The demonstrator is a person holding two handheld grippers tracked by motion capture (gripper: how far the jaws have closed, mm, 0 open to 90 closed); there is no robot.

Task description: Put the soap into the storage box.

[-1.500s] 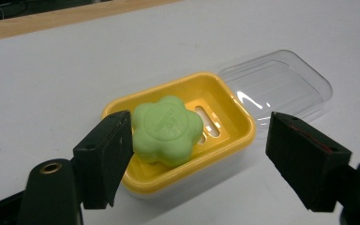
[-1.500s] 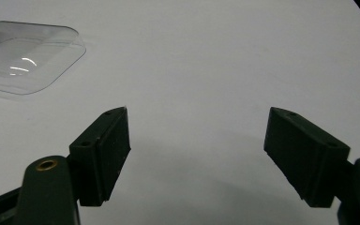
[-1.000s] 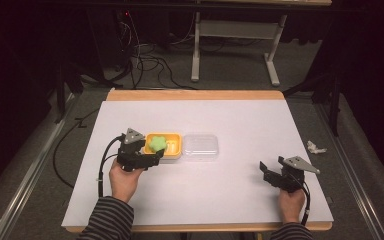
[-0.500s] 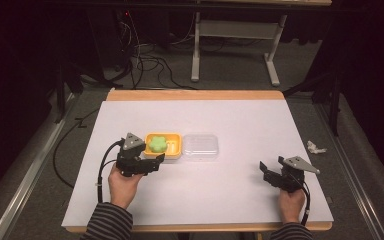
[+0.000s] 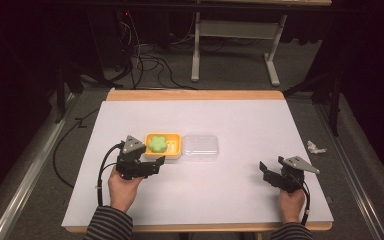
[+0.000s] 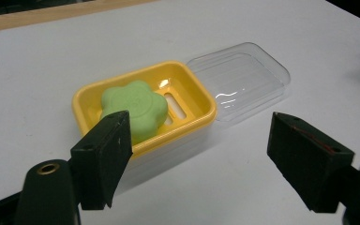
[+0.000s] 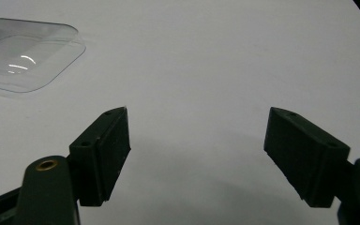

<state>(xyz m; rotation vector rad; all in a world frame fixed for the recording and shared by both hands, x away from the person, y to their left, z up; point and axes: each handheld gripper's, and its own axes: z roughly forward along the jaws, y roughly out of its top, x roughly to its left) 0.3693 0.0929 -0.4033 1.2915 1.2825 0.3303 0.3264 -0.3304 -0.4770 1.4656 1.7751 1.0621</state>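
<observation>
Just ahead of the left gripper [image 5: 150,162], as I read it from the high view, sits the yellow soap dish [image 5: 163,145] with the green flower-shaped soap [image 5: 157,144] lying in it. In the left gripper view, my left gripper [image 6: 199,140] has its jaws spread wide with nothing between them; the soap [image 6: 133,107] lies beyond and slightly above the left-hand finger [image 6: 108,150], whose tip overlaps the near rim of the dish [image 6: 194,117] in the picture, though I cannot tell whether it touches. The right-hand finger [image 6: 304,154] stands well clear of the dish, over bare table. The soap rests toward the end of the dish nearer that left-hand finger, leaving the slotted floor exposed at the other end. The clear plastic lid [image 6: 243,79] lies flat, just beside the dish on its far side from the soap, touching or nearly so. The right gripper [image 5: 275,172] is held well apart from these items, near the table's front edge. In the right gripper view its jaws [image 7: 197,150] are likewise wide and empty over the white table [image 7: 225,61], with the lid [image 7: 28,56] far off beyond the left-hand finger [image 7: 105,150].
</observation>
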